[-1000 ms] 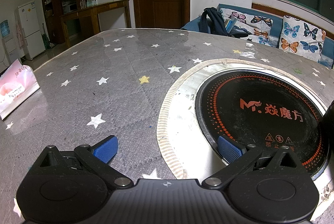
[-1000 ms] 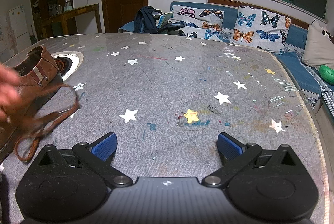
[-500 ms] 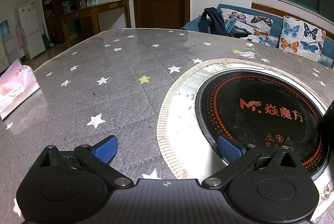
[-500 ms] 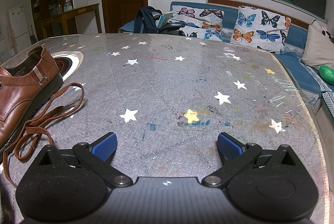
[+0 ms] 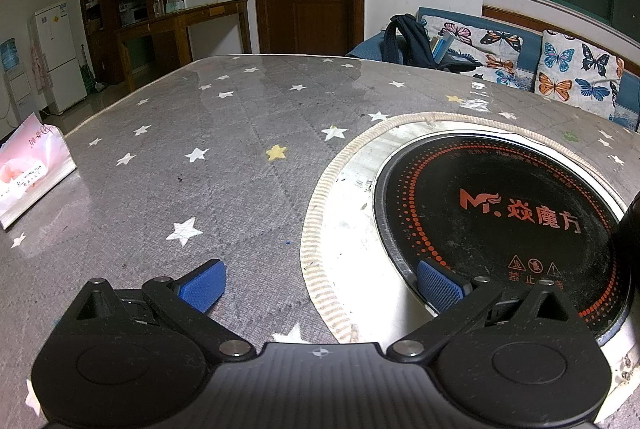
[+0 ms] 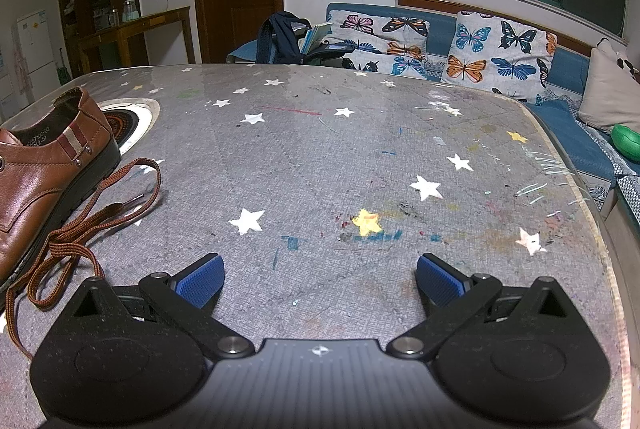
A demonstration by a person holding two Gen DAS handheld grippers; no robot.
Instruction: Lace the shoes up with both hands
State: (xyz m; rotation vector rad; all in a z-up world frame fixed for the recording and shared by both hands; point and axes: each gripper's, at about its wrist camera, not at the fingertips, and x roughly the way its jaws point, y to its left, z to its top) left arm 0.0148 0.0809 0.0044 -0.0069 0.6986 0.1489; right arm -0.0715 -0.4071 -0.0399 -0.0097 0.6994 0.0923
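A brown leather shoe (image 6: 40, 181) lies at the left edge of the right wrist view, heel toward the far side. Its brown lace (image 6: 84, 229) trails loose in loops over the grey starred tablecloth (image 6: 320, 157) beside the sole. My right gripper (image 6: 320, 279) rests low on the table to the right of the lace, open, with nothing between its blue pads. In the left wrist view my left gripper (image 5: 322, 283) is open too, straddling the rim of a round black hotplate (image 5: 500, 213). A dark rounded shape (image 5: 628, 233) shows at that view's right edge.
A pink-and-white packet (image 5: 28, 173) stands at the table's left edge. The hotplate sits in a pale ring (image 5: 344, 213) set into the table. A sofa with butterfly cushions (image 6: 496, 57) and a dark backpack (image 6: 284, 37) lies behind the table.
A hand that blurred over the shoe at the left a second ago has left the right wrist view; the shoe and lace now lie still. Neither gripper has moved.
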